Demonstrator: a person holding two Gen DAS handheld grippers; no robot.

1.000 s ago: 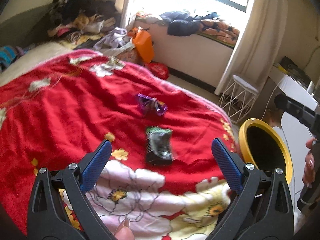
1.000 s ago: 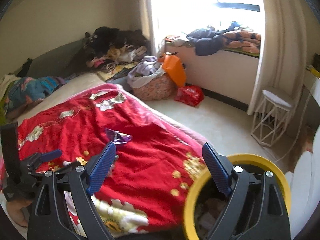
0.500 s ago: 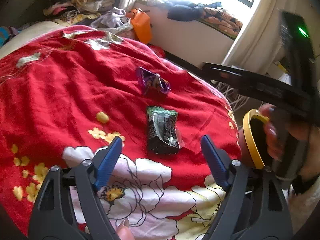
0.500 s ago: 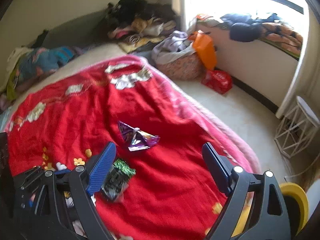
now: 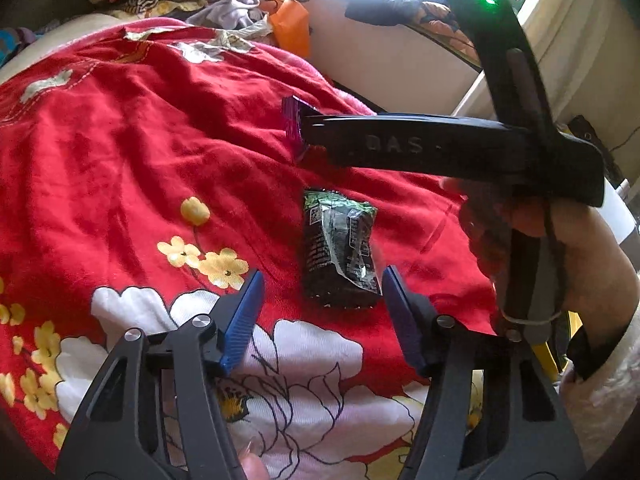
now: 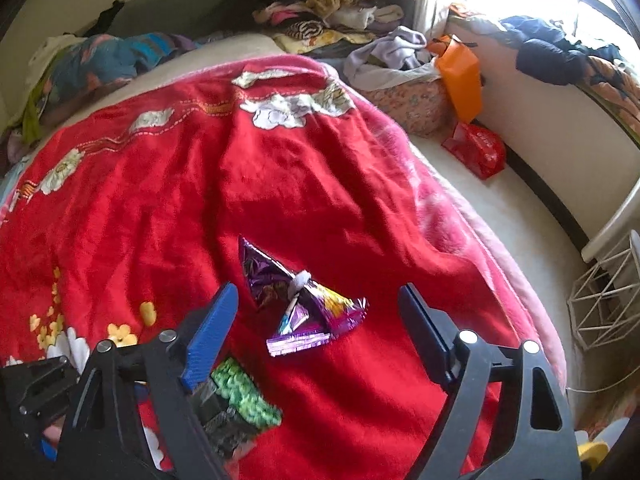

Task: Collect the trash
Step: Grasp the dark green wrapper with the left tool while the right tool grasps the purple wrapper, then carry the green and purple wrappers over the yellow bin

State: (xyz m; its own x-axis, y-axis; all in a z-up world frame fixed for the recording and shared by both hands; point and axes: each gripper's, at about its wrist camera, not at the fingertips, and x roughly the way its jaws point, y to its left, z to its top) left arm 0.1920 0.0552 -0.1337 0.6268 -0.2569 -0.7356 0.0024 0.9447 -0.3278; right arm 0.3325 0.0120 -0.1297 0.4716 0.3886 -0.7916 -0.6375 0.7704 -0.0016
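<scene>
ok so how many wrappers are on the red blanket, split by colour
purple wrapper: 1
green and black wrapper: 1
total: 2, both lying loose on the red blanket, neither held by a hand-held gripper

Black-green wrapper flat on red blanket; crumpled purple foil wrapper just beyond.

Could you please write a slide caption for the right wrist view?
Open right gripper poised over a crumpled purple wrapper on the red floral blanket.
</scene>
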